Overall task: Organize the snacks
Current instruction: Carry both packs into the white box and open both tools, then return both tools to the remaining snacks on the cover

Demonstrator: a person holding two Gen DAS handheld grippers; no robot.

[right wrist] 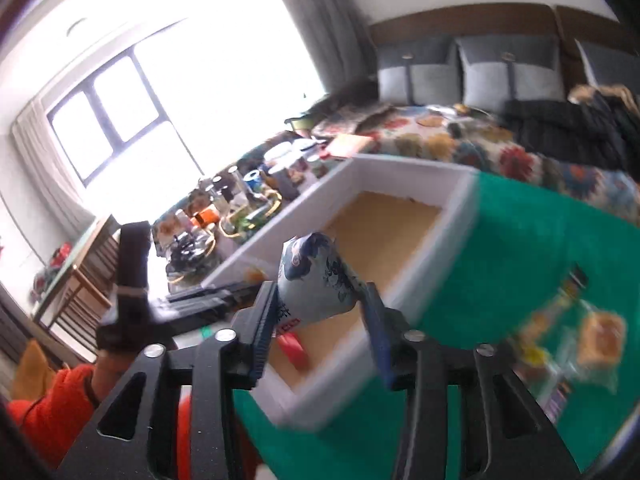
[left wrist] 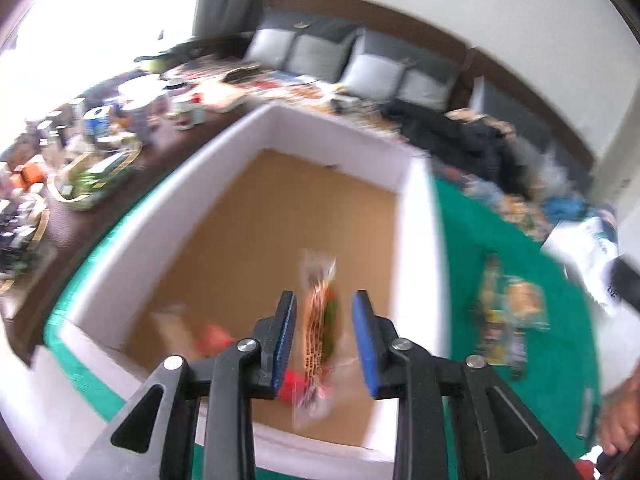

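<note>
A white box (left wrist: 418, 216) with a brown floor sits on a green cloth (left wrist: 472, 240). My left gripper (left wrist: 324, 312) is open over the box. A clear-wrapped orange and green snack (left wrist: 322, 320) lies blurred between its blue pads, free of them, above the box floor. A red snack (left wrist: 292, 390) and a pale packet (left wrist: 172, 324) lie in the box. My right gripper (right wrist: 320, 312) is shut on a blue-and-white snack bag (right wrist: 316, 284) above the box's near corner (right wrist: 320, 396). Several loose snacks (right wrist: 568, 336) lie on the cloth to the right.
A dark table with jars, cups and trays (left wrist: 100, 148) stands left of the box. A sofa with grey cushions (left wrist: 348, 60) and dark clothes (left wrist: 472, 140) lies behind. Loose snacks (left wrist: 508, 312) lie right of the box. A hand (left wrist: 624, 420) shows at the lower right.
</note>
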